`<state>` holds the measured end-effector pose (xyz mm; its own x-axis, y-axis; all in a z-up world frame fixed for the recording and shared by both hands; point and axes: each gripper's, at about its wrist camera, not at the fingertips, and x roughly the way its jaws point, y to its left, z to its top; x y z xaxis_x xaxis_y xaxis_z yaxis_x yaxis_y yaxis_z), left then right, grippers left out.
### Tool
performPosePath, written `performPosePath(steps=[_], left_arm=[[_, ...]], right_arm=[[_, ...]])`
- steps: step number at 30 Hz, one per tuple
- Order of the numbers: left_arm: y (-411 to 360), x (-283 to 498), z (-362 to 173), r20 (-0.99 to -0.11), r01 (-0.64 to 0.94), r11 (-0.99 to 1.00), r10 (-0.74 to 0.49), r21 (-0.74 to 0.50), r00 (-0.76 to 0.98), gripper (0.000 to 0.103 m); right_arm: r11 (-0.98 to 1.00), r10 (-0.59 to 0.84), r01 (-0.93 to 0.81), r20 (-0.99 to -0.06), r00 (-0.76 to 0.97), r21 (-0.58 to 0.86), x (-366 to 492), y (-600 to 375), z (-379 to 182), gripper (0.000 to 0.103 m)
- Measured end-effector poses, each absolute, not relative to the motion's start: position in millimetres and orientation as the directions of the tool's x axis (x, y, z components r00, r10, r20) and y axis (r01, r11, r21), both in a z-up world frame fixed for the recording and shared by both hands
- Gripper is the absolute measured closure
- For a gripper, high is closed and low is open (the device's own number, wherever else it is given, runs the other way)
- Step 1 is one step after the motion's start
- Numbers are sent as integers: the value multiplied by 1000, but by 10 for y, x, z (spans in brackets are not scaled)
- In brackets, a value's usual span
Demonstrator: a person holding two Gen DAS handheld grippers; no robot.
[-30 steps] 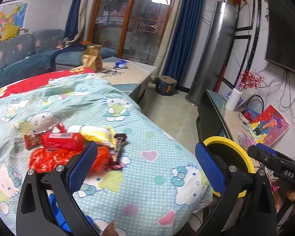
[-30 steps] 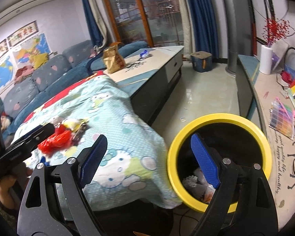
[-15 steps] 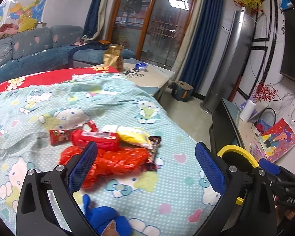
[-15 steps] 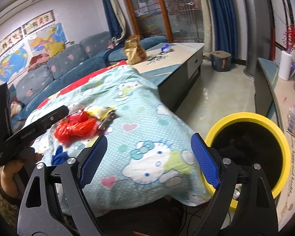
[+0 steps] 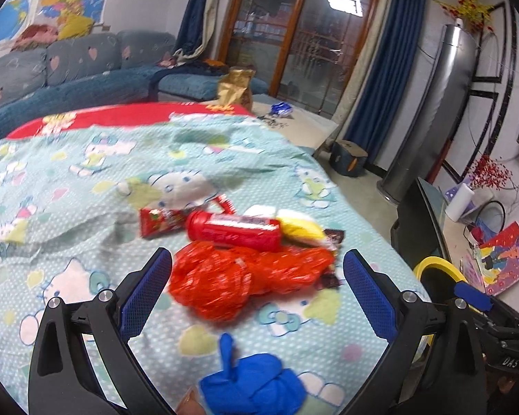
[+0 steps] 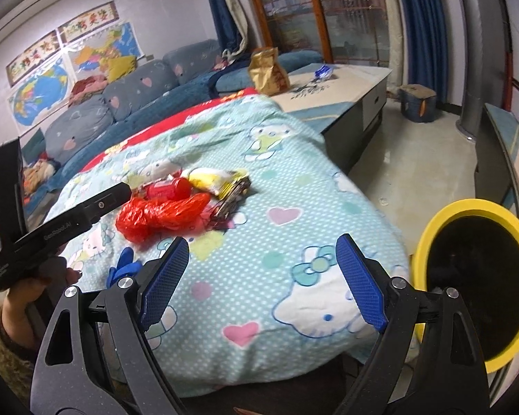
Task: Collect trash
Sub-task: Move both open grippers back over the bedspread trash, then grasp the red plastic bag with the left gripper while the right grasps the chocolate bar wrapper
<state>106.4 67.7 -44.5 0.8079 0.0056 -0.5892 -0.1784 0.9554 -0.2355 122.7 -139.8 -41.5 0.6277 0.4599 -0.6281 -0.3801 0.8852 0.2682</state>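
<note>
A trash pile lies on the Hello Kitty cloth [image 5: 86,214]: a crumpled red plastic bag [image 5: 245,276], a red bottle [image 5: 235,230], a red wrapper [image 5: 159,223], a yellow packet [image 5: 299,230] and a dark wrapper [image 5: 334,238]. A blue glove [image 5: 256,384] lies nearer. My left gripper [image 5: 257,292] is open, its fingers on either side of the red bag, just short of it. My right gripper [image 6: 263,282] is open and empty above the cloth's near edge. The red bag [image 6: 159,214] shows beyond it. The yellow-rimmed bin [image 6: 474,276] stands to its right.
A low cabinet [image 6: 346,103] with a brown paper bag [image 6: 268,71] stands behind the cloth. A blue sofa [image 5: 69,79] runs along the back left. A TV stand [image 5: 429,207] with a paper roll is at right. Tiled floor [image 6: 415,166] lies between.
My left gripper has swung left from the bin side to face the trash pile and come close to the red bag. My right gripper has turned left, away from the bin, toward the cloth.
</note>
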Motion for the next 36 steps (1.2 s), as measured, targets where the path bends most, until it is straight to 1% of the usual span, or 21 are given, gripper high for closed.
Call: performPosePath(steps=[8,10,12,13,14,15,16,18,21,23,24,26,27,28,29,30,32,36], left_arm=[[933,1092,-664,-640,-228,935,2,-271,768,8],[977,1097,-705,-645,-229,931,-8,-283,764,8],[1005,1099,-735,-647,-225,928,-22,-297,762,11],[1027,1112,-746,-648,-221,926,-32,-305,761,19],[1045,1122,-763,-649,-217,924,-41,-314,760,25],[1047,1134,-775,-650,-217,923,-46,-318,758,28],[1060,1147,-792,-652,-213,919,-60,-331,756,32],[1075,1168,-815,-649,-200,914,-85,-352,756,35],[1058,1189,-837,-645,-181,912,-111,-368,756,42],[1040,1209,-852,-646,-173,913,-119,-369,754,46],[1026,1219,-860,-648,-168,914,-123,-369,752,48],[1004,1236,-872,-650,-164,914,-131,-372,748,53],[988,1239,-875,-651,-159,913,-138,-376,747,55],[979,1238,-875,-650,-156,913,-141,-377,747,58],[964,1231,-868,-648,-151,914,-144,-377,747,62],[932,1227,-854,-647,-140,916,-151,-376,748,64],[883,1228,-834,-643,-121,918,-166,-377,748,71],[745,1207,-748,-633,-74,931,-182,-357,753,75]], right_arm=[[879,466,-386,-666,582,278,1483,-1106,-586,32],[879,467,-382,-678,568,286,1566,-1037,-634,35],[879,467,-377,-687,557,292,1637,-974,-678,35],[880,465,-373,-691,554,292,1673,-936,-696,37],[880,466,-373,-693,550,295,1705,-903,-713,40],[878,468,-373,-698,542,299,1734,-875,-731,44],[879,466,-371,-705,534,301,1769,-846,-750,46],[880,465,-366,-714,524,304,1834,-791,-787,48],[880,466,-354,-723,511,317,1911,-732,-841,50],[879,466,-352,-728,502,320,1947,-695,-878,54],[878,469,-354,-733,492,324,1961,-674,-907,59],[876,471,-351,-741,479,330,1978,-649,-957,64],[878,468,-348,-744,477,329,1973,-650,-982,69],[879,467,-348,-743,480,327,1971,-653,-987,76],[878,468,-350,-741,482,327,1965,-660,-993,81],[875,473,-352,-740,477,332,1955,-676,-1001,90],[872,481,-347,-737,475,346,1924,-737,-1007,91],[873,484,-328,-725,490,361,1837,-878,-981,91]])
